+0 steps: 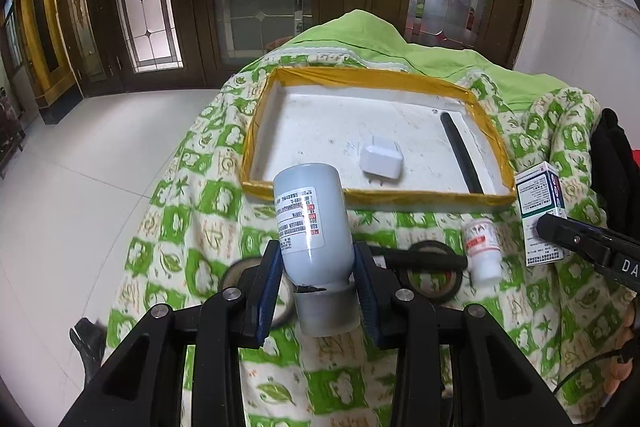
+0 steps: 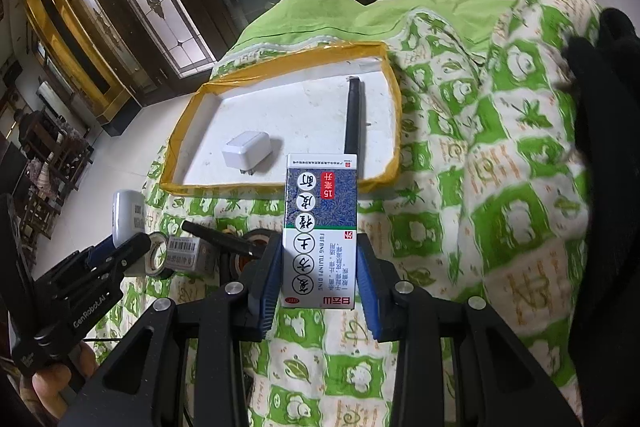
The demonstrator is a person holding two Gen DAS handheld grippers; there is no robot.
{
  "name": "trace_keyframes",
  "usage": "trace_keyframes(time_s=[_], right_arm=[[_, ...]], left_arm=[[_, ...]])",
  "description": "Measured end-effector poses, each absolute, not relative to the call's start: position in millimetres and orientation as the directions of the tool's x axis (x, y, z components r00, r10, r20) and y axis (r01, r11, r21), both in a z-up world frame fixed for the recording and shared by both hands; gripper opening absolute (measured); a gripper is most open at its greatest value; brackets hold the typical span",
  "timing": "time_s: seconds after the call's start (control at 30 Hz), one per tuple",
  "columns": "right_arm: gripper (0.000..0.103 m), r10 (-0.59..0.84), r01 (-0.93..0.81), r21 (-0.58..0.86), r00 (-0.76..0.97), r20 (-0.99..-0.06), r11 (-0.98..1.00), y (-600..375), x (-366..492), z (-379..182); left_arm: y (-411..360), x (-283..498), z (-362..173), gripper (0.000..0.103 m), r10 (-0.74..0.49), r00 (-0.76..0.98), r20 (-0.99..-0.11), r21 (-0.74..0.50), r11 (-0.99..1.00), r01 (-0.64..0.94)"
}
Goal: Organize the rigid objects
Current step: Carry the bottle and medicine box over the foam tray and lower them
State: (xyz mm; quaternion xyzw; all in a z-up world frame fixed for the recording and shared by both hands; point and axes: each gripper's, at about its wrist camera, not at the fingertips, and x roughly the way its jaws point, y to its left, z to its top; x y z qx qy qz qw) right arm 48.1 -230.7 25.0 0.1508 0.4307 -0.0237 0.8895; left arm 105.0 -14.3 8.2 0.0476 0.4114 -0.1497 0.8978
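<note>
Two hand-held grippers are loaded: the left hand-held gripper [image 1: 316,281] is clamped on a grey bottle [image 1: 310,219], the right hand-held gripper [image 2: 318,277] on a box [image 2: 320,227]. Both hang over the quilt [image 1: 192,195], just short of the tray [image 1: 492,143] holding a charger [image 1: 381,163] and pen [image 1: 460,151].

The tray [image 1: 472,98] floor is mostly bare on its left and far parts; a white charger [image 1: 381,163] sits near the middle front and a black stick [image 1: 460,151] lies along the right wall. In the lower middle of the left view, tape rolls [image 1: 430,277], a black pen [image 1: 420,261] and a small white bottle [image 1: 482,251] crowd the cloth [image 1: 192,211] before the tray. Cloth left of the tray and at far right is open.
</note>
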Motion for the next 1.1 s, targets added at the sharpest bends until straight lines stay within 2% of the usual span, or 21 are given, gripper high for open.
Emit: trace_keyframes(time_s=[0.63,0.93,1.1], right_arm=[[0.034,0.105,0.14,0.246,0.629,-0.77,0.959,-230,99,29],[0.034,0.135,0.145,0.281,0.618,-0.775,0.949,-236,128,24],[0.033,0.159,0.139,0.292,0.586,-0.794,0.946,-233,149,10]], left_arm=[[-23,153,-1,0.036,-0.204,0.604,-0.77,-0.001,0.948,0.319],[-20,195,4,0.036,-0.26,0.577,-0.774,-0.108,0.953,0.284],[-28,218,-4,0.036,-0.251,0.566,-0.786,-0.108,0.956,0.273]])
